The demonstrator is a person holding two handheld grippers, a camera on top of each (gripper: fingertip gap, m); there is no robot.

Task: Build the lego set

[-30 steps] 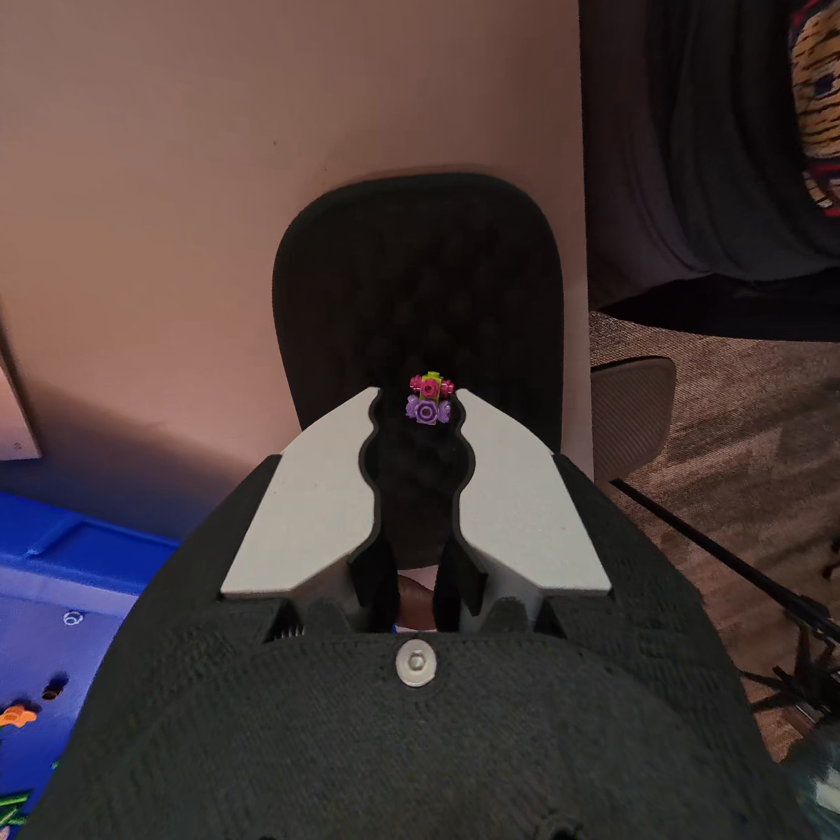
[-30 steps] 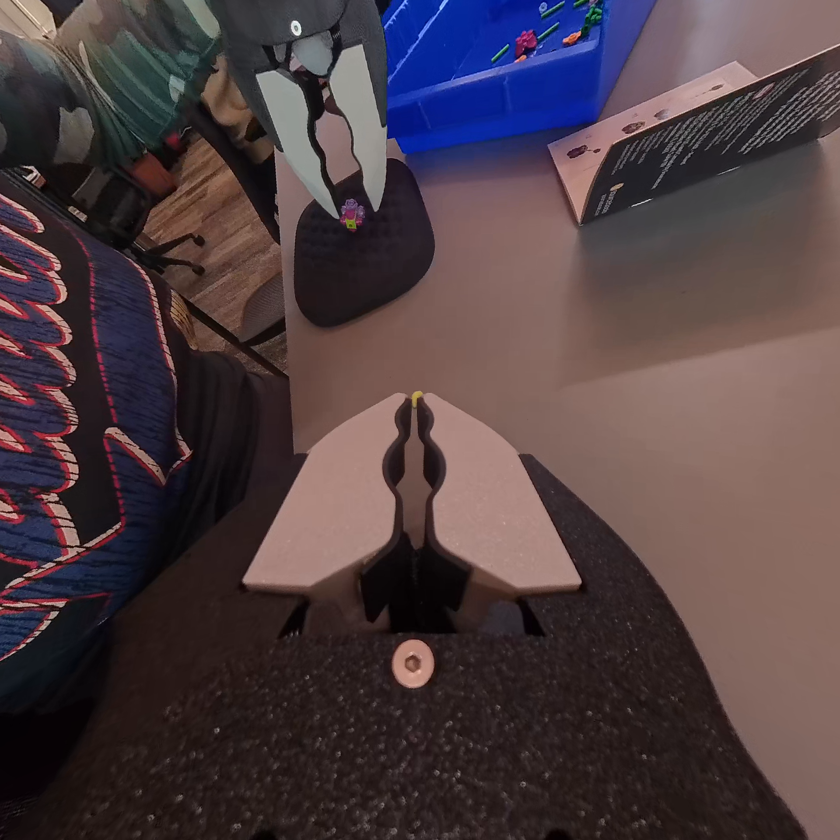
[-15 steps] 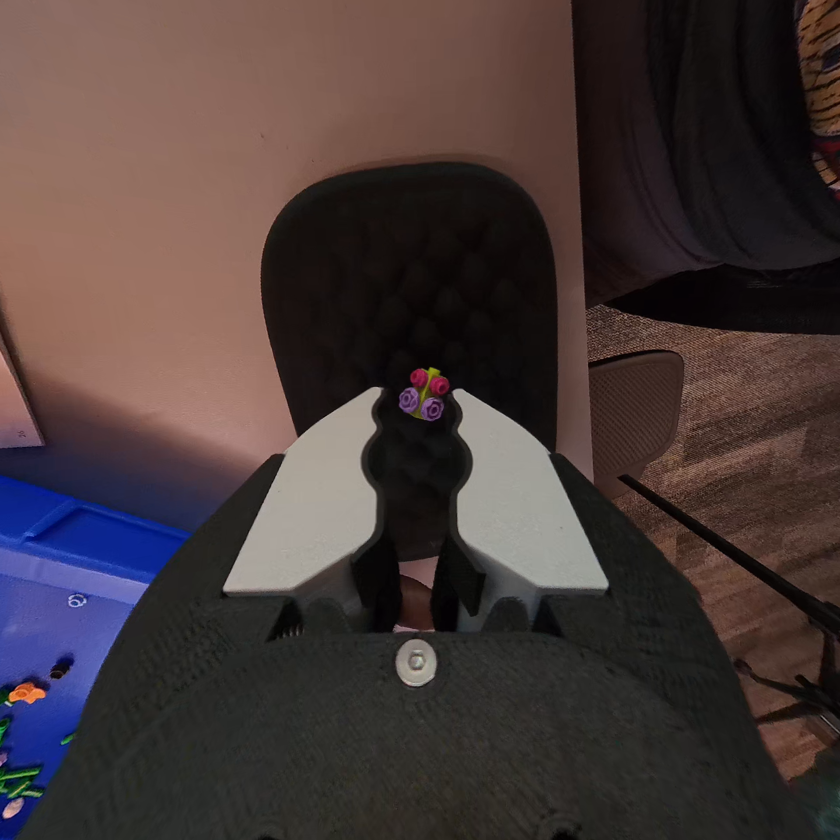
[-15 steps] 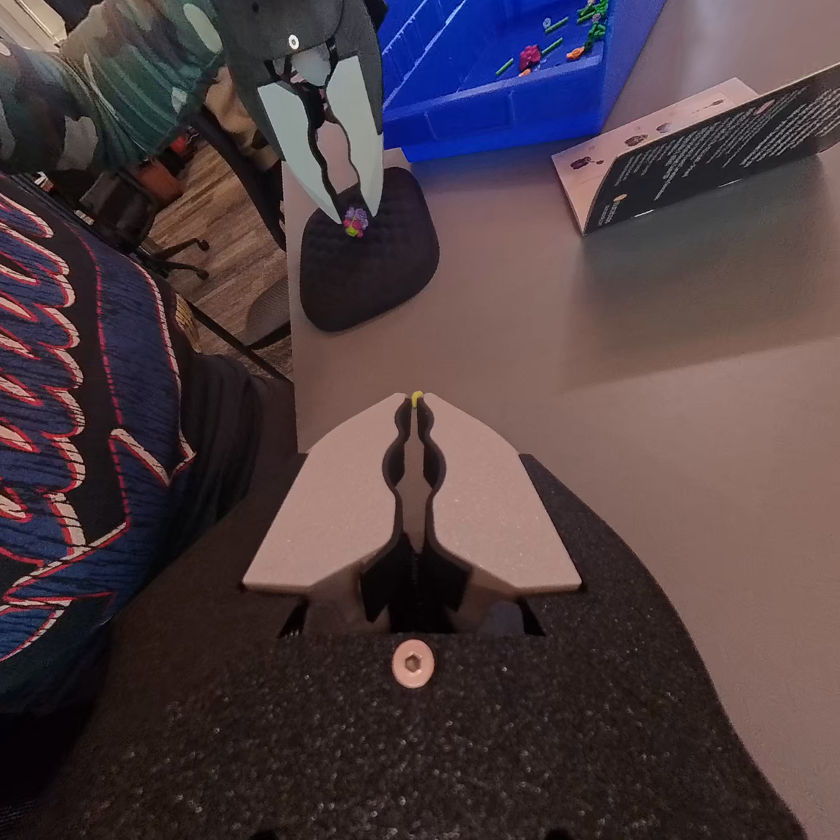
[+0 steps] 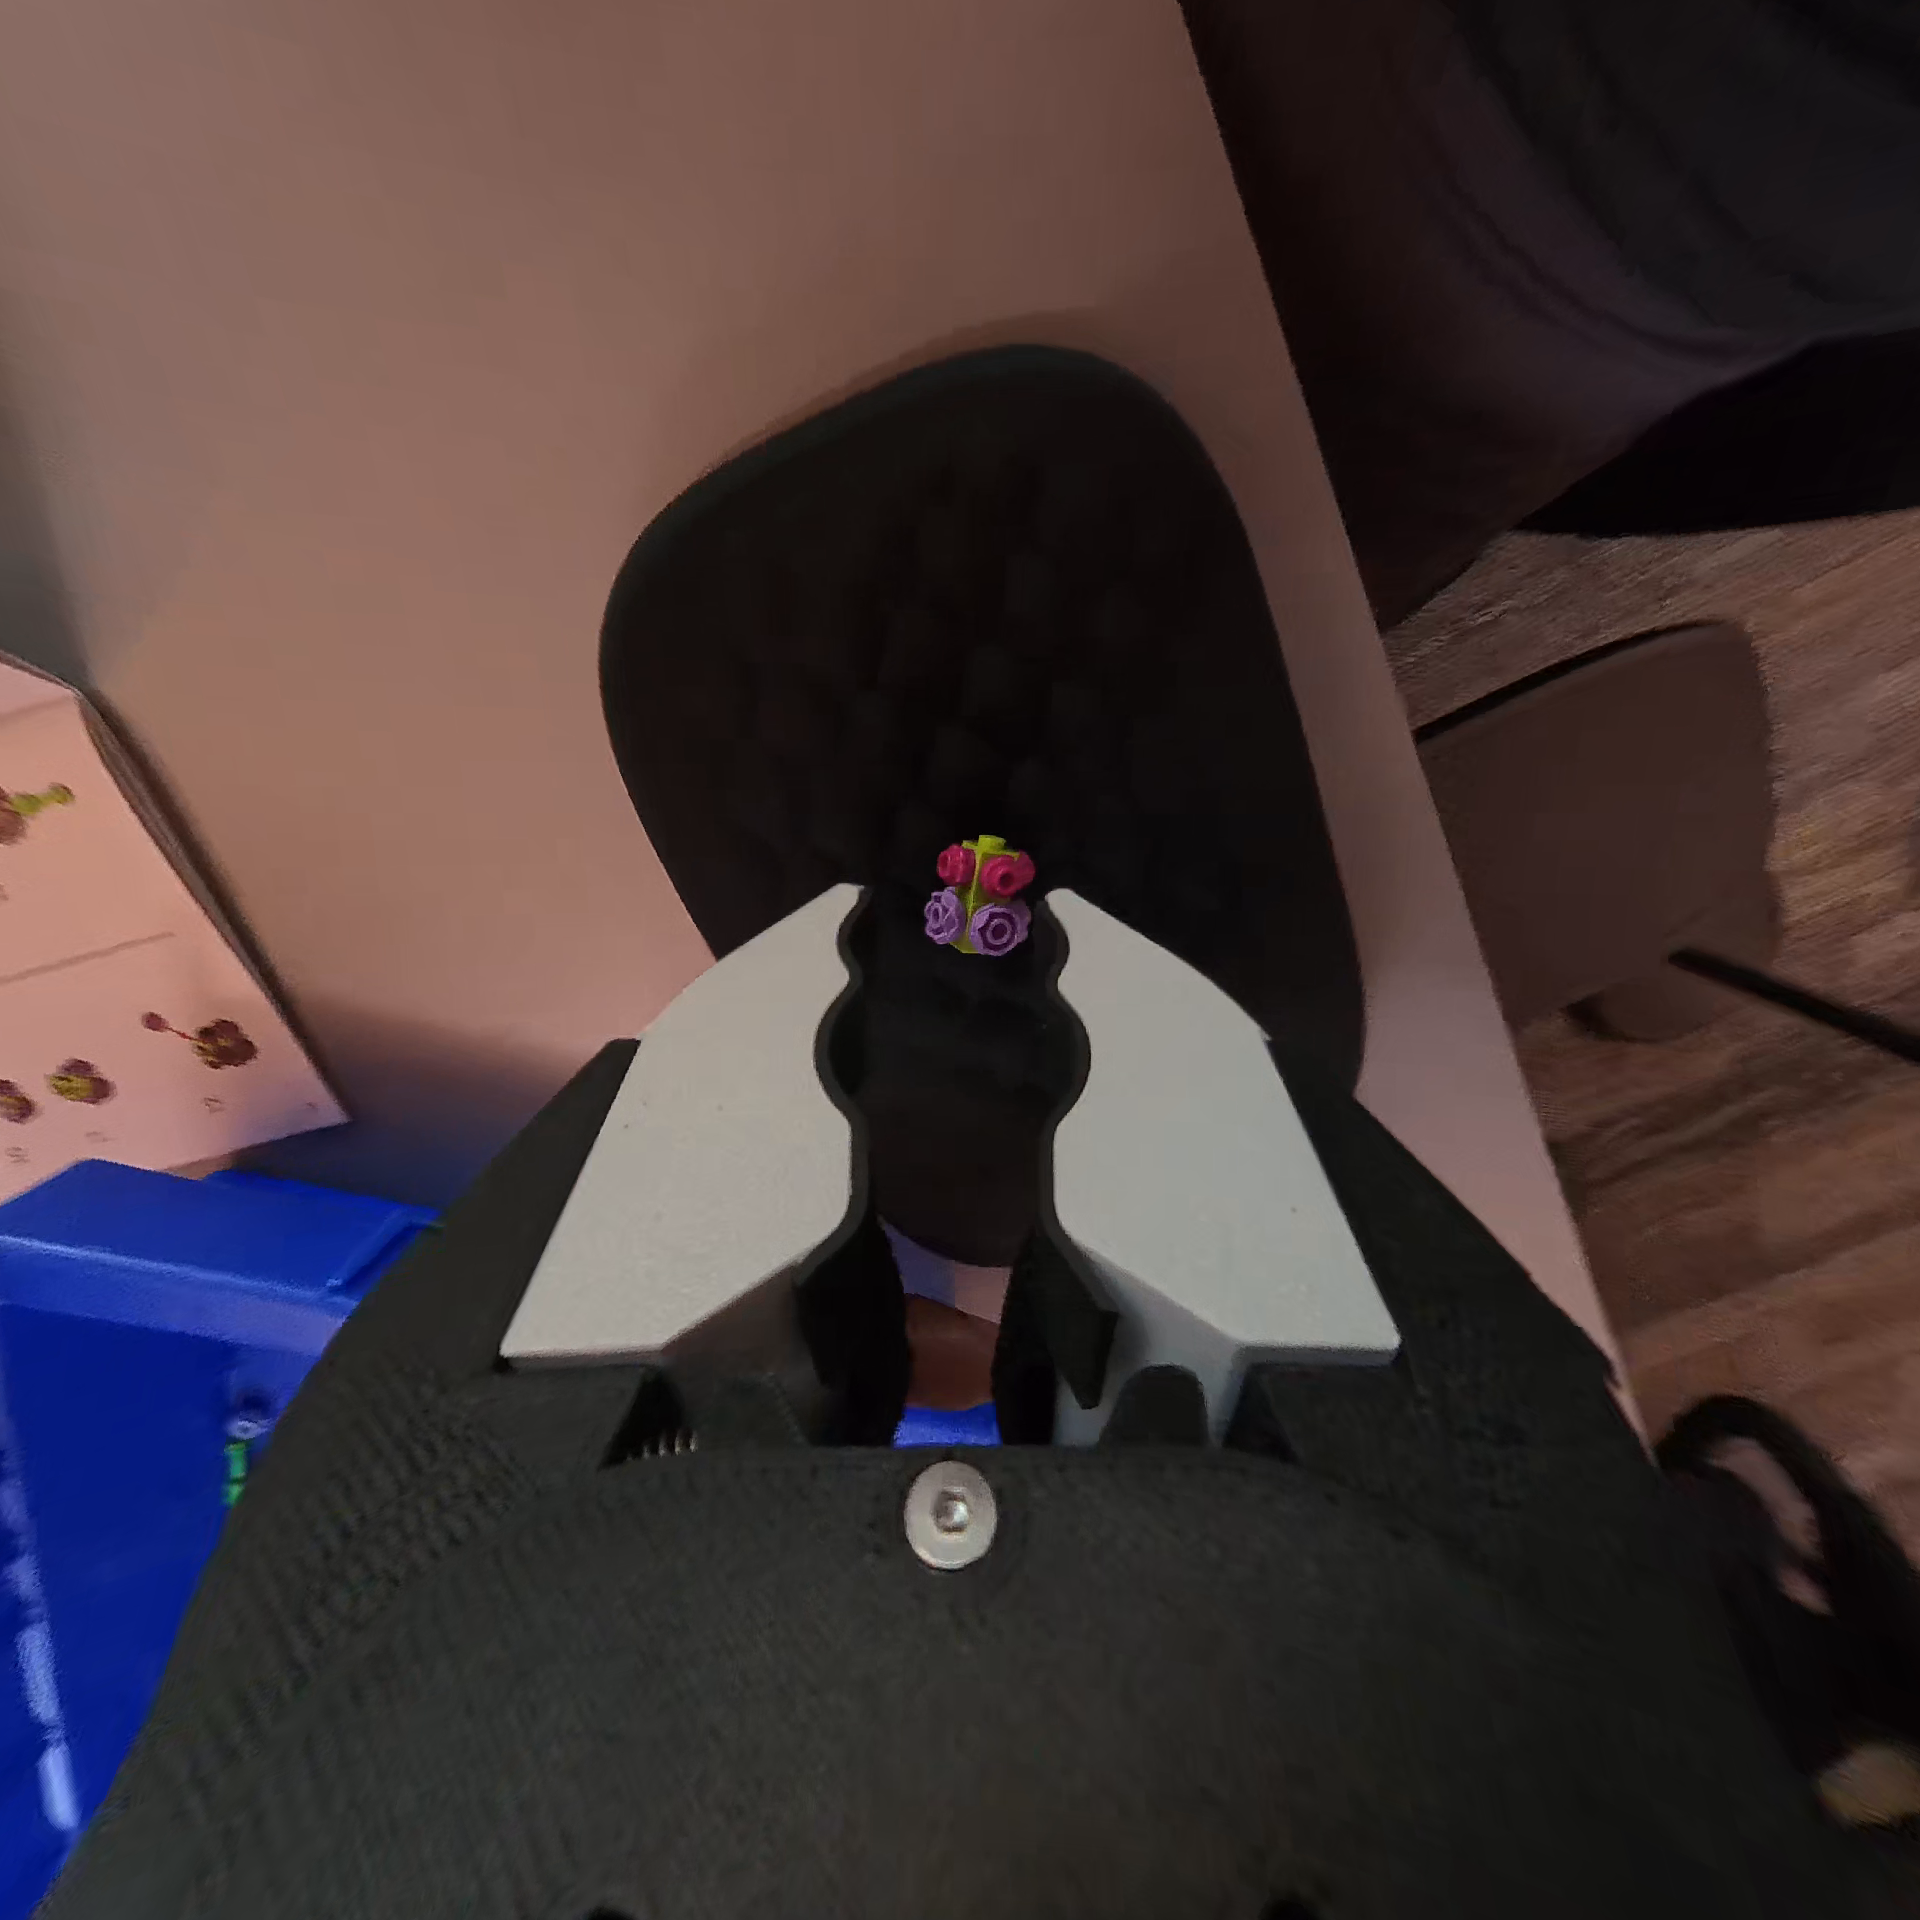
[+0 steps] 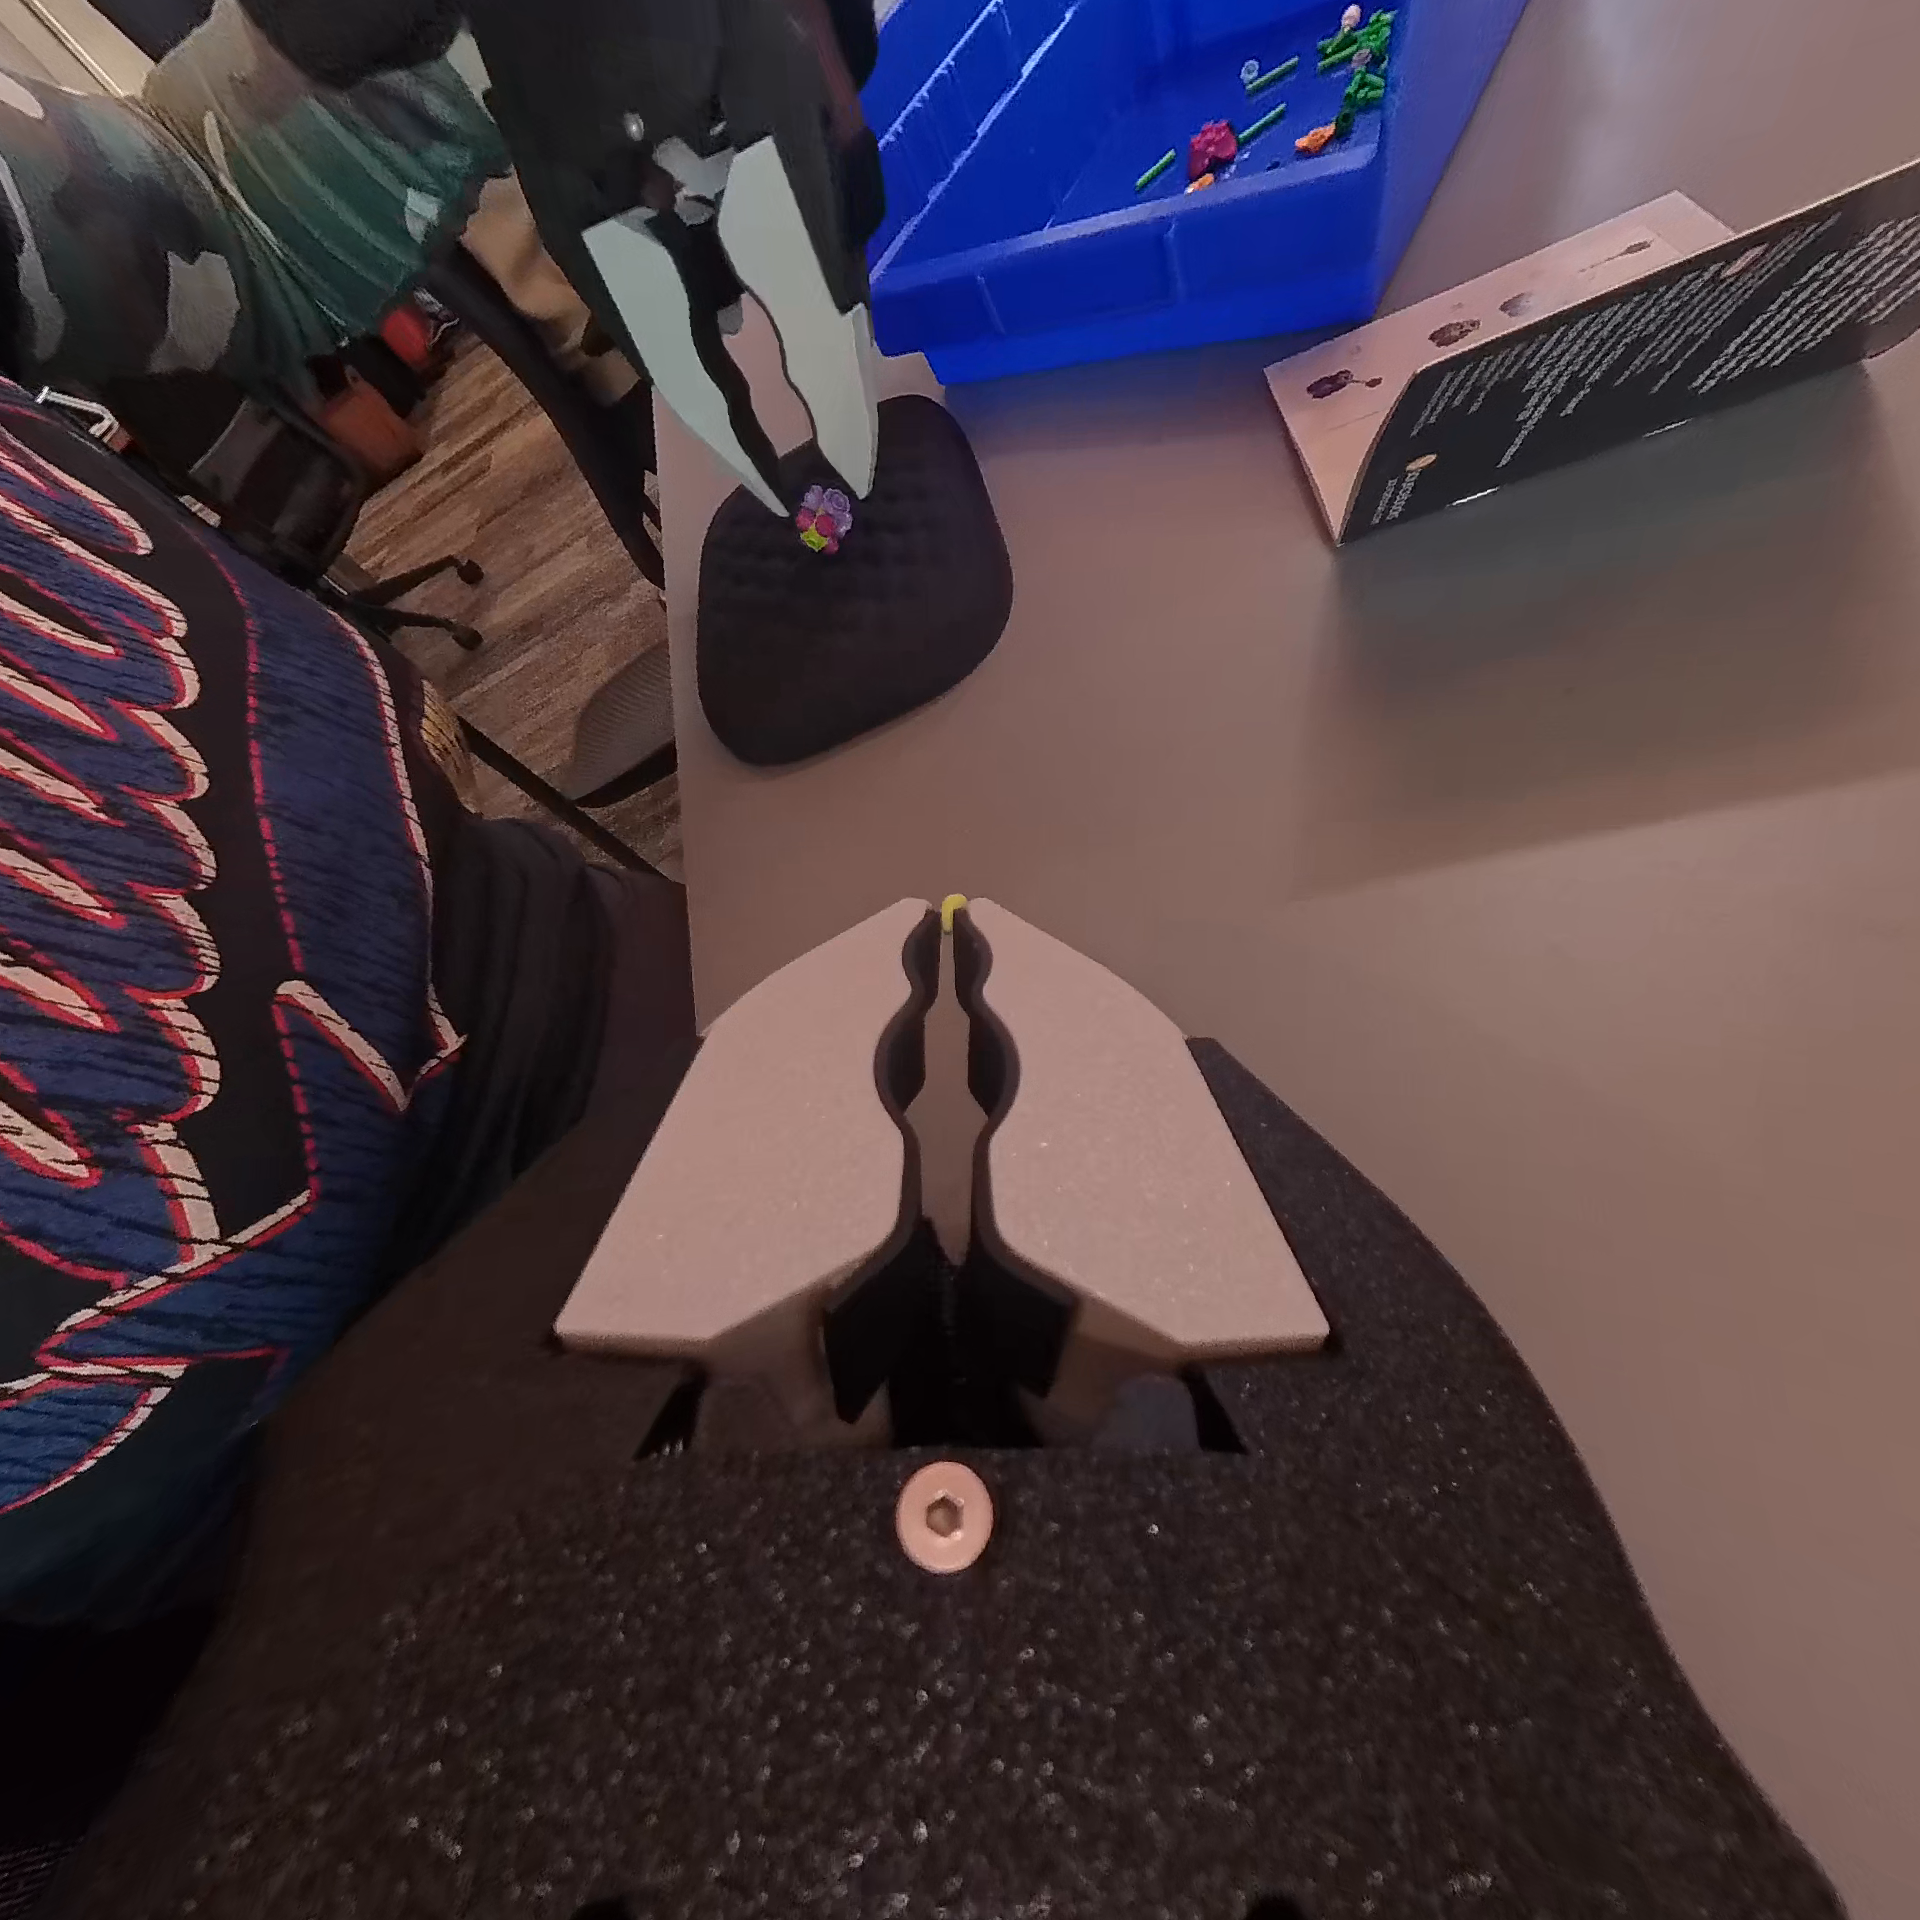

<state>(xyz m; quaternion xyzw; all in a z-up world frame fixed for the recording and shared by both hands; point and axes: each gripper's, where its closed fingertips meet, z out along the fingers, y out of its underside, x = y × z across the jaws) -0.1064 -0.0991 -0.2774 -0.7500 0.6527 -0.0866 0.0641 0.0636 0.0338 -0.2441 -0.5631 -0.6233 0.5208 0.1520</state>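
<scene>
Lego flower cluster (image 5: 979, 896) on pad (image 5: 1039, 582) | left tool (image 5: 954, 902) open (straddling) | right tool (image 6: 951, 912) pinching yellow-green piece (image 6: 951, 910)

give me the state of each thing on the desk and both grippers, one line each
left gripper: open, fingers either side of the flower cluster
right gripper: shut on a small yellow-green piece
flower cluster: assembled, standing on the black pad, not gripped
black pad: flat at the table's edge
blue bin: open, loose pieces inside
box: lying on the table
</scene>
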